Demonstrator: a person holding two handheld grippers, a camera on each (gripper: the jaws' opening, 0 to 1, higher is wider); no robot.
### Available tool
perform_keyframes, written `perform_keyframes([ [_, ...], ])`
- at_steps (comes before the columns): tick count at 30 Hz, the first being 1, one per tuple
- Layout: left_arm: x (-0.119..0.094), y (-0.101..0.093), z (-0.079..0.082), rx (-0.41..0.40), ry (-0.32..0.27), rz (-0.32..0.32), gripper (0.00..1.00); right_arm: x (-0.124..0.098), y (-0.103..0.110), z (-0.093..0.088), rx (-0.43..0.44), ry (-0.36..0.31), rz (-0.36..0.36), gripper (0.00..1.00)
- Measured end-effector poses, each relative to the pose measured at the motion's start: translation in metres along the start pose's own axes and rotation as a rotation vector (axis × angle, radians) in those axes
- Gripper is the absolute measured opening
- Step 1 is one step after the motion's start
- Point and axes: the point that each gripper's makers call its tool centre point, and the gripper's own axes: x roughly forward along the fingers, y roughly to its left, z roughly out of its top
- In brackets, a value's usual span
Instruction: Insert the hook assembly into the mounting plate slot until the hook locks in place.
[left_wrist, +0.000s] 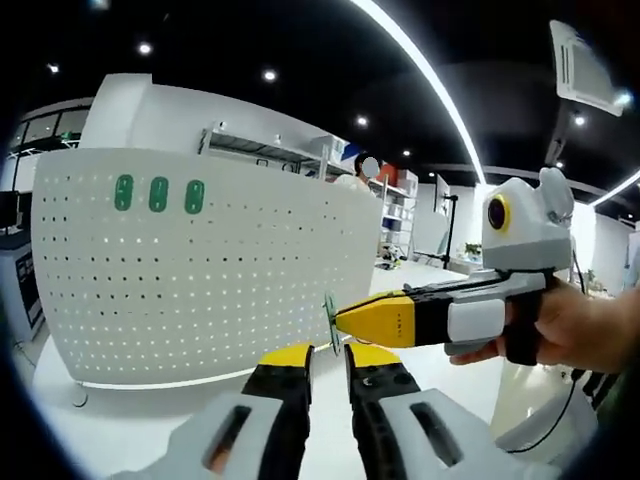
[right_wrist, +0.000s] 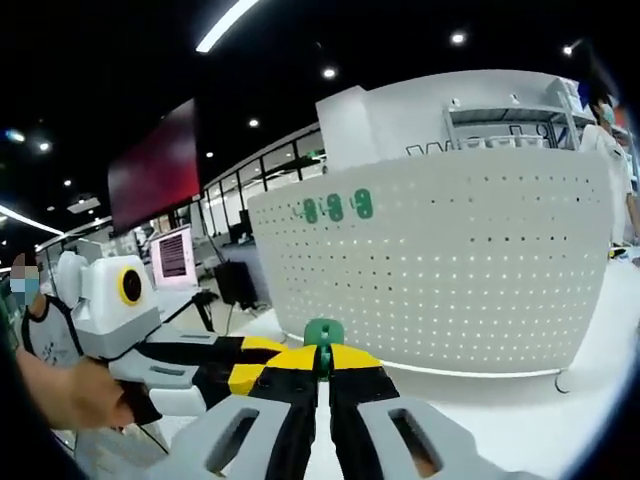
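Note:
A white perforated mounting plate (left_wrist: 200, 280) stands upright on the table, with three green hooks (left_wrist: 158, 193) set in a row near its upper left. In the right gripper view the same plate (right_wrist: 450, 270) and hooks (right_wrist: 335, 208) lie ahead. My right gripper (right_wrist: 323, 358) is shut on a small green hook assembly (right_wrist: 323, 333), held in the air short of the plate. It enters the left gripper view from the right (left_wrist: 342, 320), with the green piece (left_wrist: 329, 318) at its tip. My left gripper (left_wrist: 328, 352) sits just below it, jaws slightly apart and holding nothing.
The plate rests on a white tabletop (left_wrist: 120, 430). A person's hand (left_wrist: 570, 325) grips the right tool. Shelving (left_wrist: 290, 155) and a person stand behind the plate. Monitors (right_wrist: 172, 257) sit at the far left in the right gripper view.

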Motion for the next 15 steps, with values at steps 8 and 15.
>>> perform_keyframes([
  [8,-0.0001,-0.0031,-0.0018,0.015,0.013,-0.021,0.2,-0.0003,-0.0016,0.0012,0.0,-0.002,-0.003,0.01],
  [15,-0.0014,-0.0046,-0.0049,0.047,0.037,-0.035,0.25,-0.0002,-0.0029,0.0012,0.001,-0.001,-0.005,0.01],
])
